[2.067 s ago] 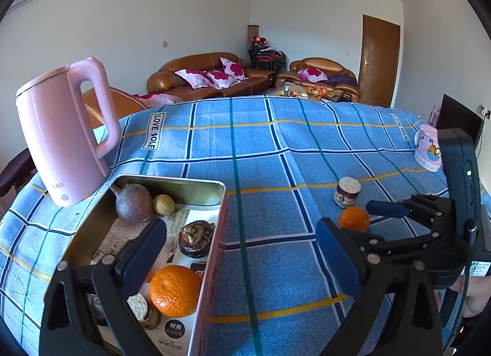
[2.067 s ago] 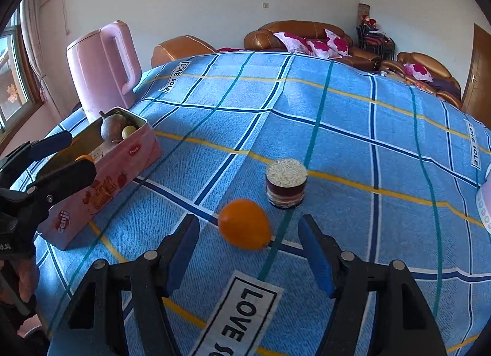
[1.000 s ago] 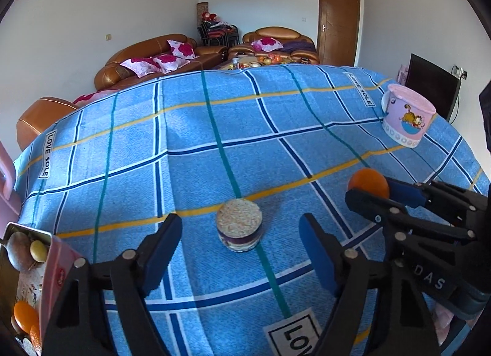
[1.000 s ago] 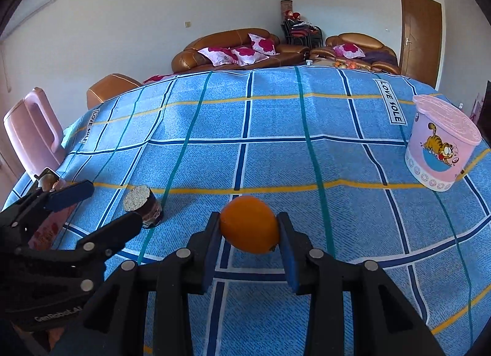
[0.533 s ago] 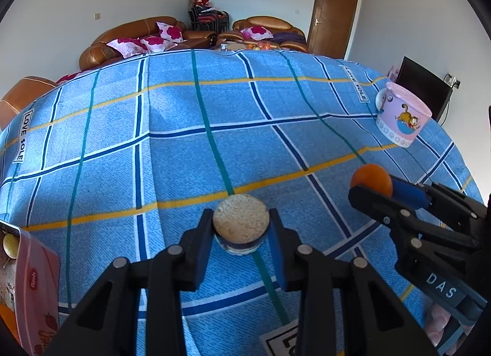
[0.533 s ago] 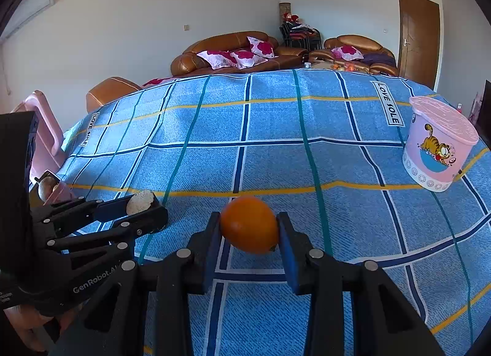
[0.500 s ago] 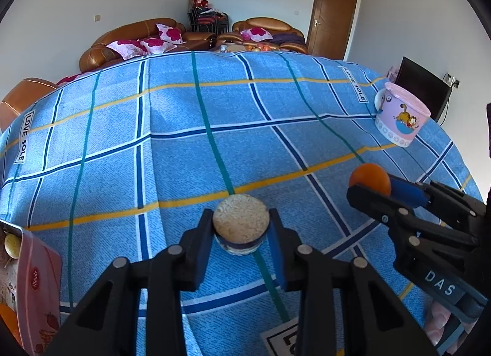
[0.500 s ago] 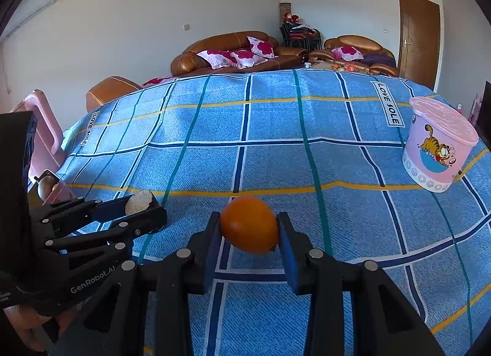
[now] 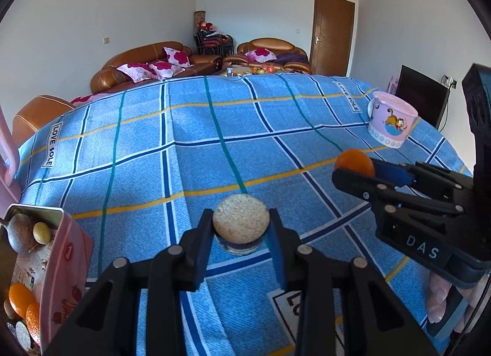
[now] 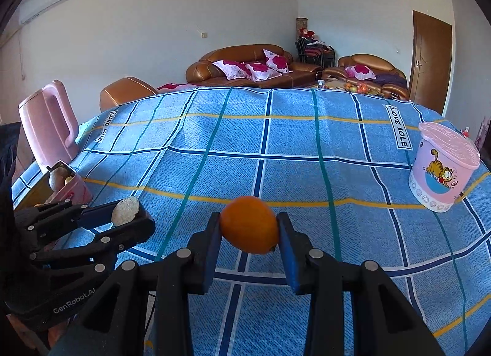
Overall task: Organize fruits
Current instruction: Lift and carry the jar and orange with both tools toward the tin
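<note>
A table covered by a blue checked cloth [image 10: 276, 147] with yellow, green and navy lines fills both views; white tags woven into the cloth read "LOVE SOLE". At the left edge stands a pink kettle [image 10: 49, 122]. Near it sits an open pink tin [image 9: 66, 267] with small red writing on its side, too small to read; it holds a brownish round fruit, a small yellow one and orange fruit at the near end. At the right edge stands a pink tub [image 10: 442, 165] showing a cartoon orange cat.

The left gripper [image 9: 241, 233], marked "GenRobot.AI" on its body, is clamped on a small jar [image 9: 241, 227] with a dark body and a pale, grainy round top, held just over the cloth. The right gripper [image 10: 250, 230], showing the letters "DAS", is clamped on an orange [image 10: 250, 224], smooth and slightly oval, held above the cloth near the table's middle.
</note>
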The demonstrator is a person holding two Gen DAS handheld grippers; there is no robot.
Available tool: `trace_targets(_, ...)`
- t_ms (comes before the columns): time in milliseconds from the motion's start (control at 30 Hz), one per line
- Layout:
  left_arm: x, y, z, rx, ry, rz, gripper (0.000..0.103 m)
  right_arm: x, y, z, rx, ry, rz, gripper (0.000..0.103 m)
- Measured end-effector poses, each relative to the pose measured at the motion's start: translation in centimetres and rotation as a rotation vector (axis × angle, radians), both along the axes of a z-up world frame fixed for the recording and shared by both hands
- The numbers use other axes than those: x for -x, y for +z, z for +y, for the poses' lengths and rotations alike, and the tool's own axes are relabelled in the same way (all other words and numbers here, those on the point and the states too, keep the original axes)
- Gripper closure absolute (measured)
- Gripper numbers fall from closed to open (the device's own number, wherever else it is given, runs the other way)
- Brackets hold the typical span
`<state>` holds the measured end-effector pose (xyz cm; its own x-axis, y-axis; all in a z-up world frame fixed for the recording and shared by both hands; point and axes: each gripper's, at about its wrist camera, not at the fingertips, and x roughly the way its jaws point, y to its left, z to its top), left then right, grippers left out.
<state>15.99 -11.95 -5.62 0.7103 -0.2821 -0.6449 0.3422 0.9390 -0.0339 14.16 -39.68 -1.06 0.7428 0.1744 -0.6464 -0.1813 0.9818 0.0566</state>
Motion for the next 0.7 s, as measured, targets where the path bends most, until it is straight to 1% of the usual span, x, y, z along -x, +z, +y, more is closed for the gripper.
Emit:
trace_targets(100,1.1,0.5,0.6,0.005,0.017,-0.042,0.067,0.5,0.2,0.3,0.004,0.003,-0.016,0.065)
trace_targets(267,2.5,1.0,1.9,0.022,0.051,-0.093,0.067,1.8,0.8,1.6,0.024,0.016,-0.071,0.065)
trace_targets(400,3.5,1.2,3.0,0.032,0.069,-0.118,0.067,2.8,1.1,2.6,0.041,0.031,-0.107,0.065)
trace_targets(700,5.3,1.7,4.8,0.046,0.111,-0.167,0.067,4.8,1.6,4.6,0.056,0.061,-0.152,0.065)
